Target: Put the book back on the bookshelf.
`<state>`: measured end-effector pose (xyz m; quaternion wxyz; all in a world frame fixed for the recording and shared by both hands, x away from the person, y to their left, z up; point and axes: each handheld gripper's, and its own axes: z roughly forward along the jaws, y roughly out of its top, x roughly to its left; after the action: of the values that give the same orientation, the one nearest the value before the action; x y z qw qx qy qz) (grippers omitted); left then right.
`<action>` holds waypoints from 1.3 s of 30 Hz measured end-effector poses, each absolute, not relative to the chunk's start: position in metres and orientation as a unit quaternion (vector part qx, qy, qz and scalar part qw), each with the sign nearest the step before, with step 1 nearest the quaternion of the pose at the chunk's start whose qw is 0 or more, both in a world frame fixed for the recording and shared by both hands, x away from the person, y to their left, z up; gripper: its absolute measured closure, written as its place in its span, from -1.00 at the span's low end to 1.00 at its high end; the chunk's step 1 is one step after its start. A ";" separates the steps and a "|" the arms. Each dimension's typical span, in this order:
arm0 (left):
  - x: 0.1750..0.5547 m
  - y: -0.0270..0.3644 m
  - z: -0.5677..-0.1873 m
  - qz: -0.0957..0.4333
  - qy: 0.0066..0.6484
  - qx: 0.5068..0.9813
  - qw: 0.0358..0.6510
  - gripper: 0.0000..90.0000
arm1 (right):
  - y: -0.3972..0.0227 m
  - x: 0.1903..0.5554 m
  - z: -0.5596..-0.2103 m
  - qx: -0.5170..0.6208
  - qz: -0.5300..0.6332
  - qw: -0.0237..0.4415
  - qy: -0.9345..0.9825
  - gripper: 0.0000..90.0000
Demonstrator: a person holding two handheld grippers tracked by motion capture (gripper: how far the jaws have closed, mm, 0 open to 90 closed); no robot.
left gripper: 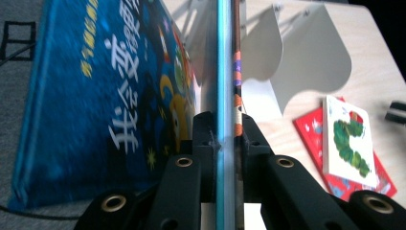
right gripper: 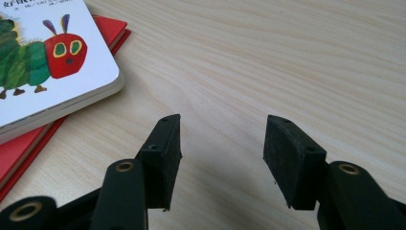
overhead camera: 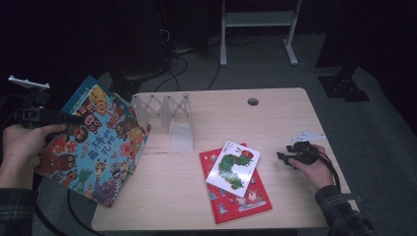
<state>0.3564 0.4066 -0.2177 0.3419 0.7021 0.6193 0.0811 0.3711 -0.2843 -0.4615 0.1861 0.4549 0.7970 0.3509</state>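
Left hand-held gripper (left gripper: pixel 224 139) clamps the blue book (overhead camera: pixel 93 140) by its edge at the frame's left, off the table (overhead camera: pixel 285 123); right hand-held gripper (right gripper: pixel 222 143), released, rests beside the caterpillar book (overhead camera: pixel 233 167).

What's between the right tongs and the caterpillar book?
Bare tabletop. In the right gripper view, only wood grain separates the open right tongs from the caterpillar book; the high view agrees.

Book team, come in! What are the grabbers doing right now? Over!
Left gripper shut on the big blue book, held up at the table's left edge. Right gripper open, nothing between, near the caterpillar book. White rack stands just beyond.
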 end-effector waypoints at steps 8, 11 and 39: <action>0.378 0.406 -0.217 0.084 0.635 0.688 0.341 0.79 | -0.284 0.371 -0.461 0.453 0.353 0.185 0.797 0.03; 0.383 0.409 -0.218 0.084 0.642 0.679 0.347 0.79 | -0.285 0.371 -0.461 0.454 0.354 0.185 0.797 0.03; 0.434 0.392 -0.237 0.091 0.692 0.636 0.330 0.79 | -0.284 0.371 -0.461 0.449 0.354 0.185 0.799 0.05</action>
<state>0.4336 0.3919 -0.2372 0.3300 0.6357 0.6919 0.0907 0.3707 -0.2842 -0.4607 0.1854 0.4495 0.7990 0.3537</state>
